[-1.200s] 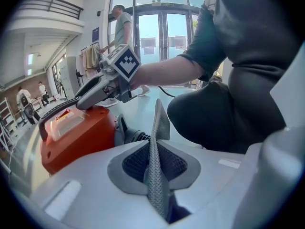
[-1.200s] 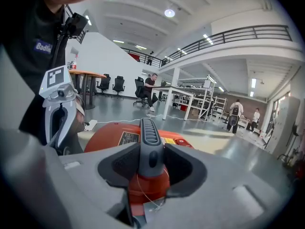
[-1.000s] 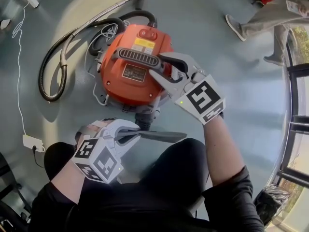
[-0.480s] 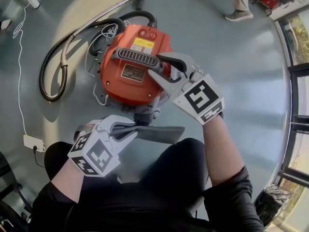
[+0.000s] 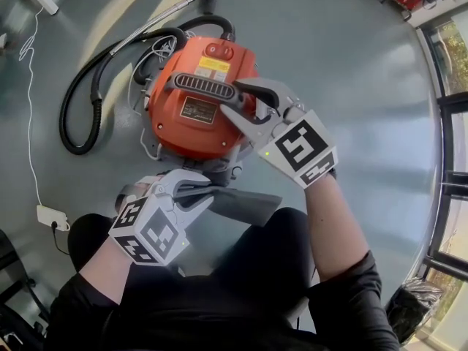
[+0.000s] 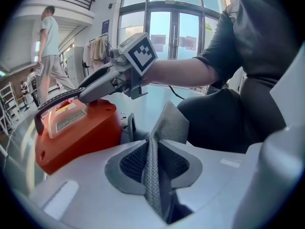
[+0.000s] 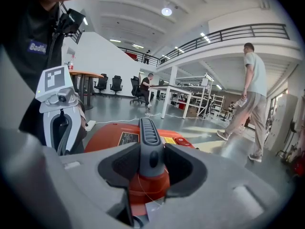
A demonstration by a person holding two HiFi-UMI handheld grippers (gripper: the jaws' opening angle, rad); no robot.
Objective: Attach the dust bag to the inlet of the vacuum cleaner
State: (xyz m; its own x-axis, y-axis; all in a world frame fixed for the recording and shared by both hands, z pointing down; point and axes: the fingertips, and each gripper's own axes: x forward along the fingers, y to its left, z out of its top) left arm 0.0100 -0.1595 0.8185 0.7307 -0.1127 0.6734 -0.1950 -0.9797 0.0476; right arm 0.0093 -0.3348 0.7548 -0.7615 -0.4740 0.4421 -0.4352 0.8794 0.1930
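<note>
The bag (image 5: 245, 205), between the opening left fingers (image 5: 186, 185), lies just short of the inlet (image 5: 219, 171); right fingers (image 5: 254, 121) clamp the handle (image 5: 208, 86).

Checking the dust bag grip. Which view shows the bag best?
The left gripper view: the dust bag stands pinched between the pads of the left hand-held gripper, whose jaws are opening. The head view shows it from above, near the vacuum cleaner. The right gripper view doesn't show it clearly.

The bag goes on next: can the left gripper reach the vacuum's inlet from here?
Probably yes: the left gripper, its jaws opening with the bag between them, sits just beside the inlet, nothing between; the right gripper grips the handle above.
</note>
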